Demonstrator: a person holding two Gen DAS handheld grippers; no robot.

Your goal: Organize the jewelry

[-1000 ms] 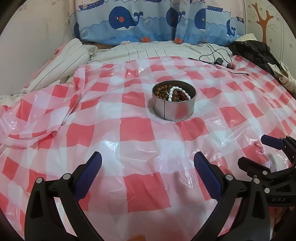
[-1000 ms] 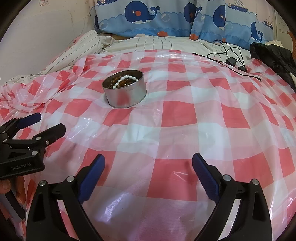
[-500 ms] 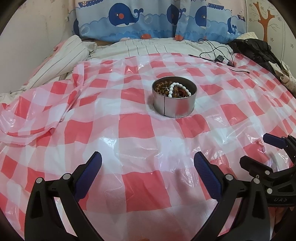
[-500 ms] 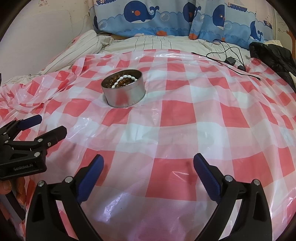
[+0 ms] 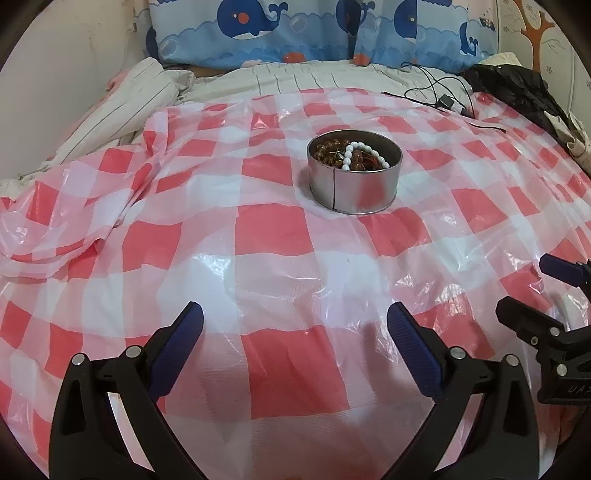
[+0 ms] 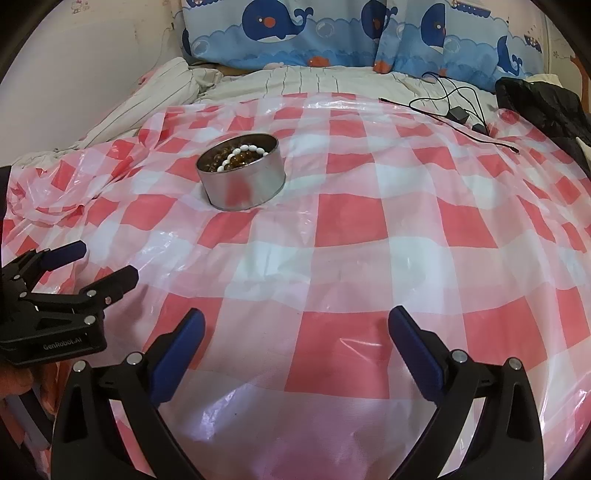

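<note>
A round metal tin [image 5: 354, 186] stands on the red-and-white checked plastic sheet [image 5: 258, 258], ahead of both grippers. In it lie a white bead bracelet [image 5: 356, 155] and brown amber-like beads [image 5: 328, 153]. The tin also shows in the right wrist view [image 6: 242, 184], with the white bracelet [image 6: 242, 155] on top. My left gripper [image 5: 295, 319] is open and empty, low over the sheet. My right gripper [image 6: 295, 323] is open and empty too. Each gripper shows at the edge of the other's view: the right one [image 5: 532, 288], the left one [image 6: 107, 264].
Whale-print pillows [image 5: 314, 33] line the back wall. A striped blanket [image 5: 122, 107] lies at the back left. Black cables with a small adapter [image 5: 445, 99] and a black garment [image 5: 517, 88] lie at the back right. The sheet is wrinkled at its left edge.
Both views have shifted slightly; the tin sits a little higher and nearer the centre in the left view. Both grippers stay open and empty.
</note>
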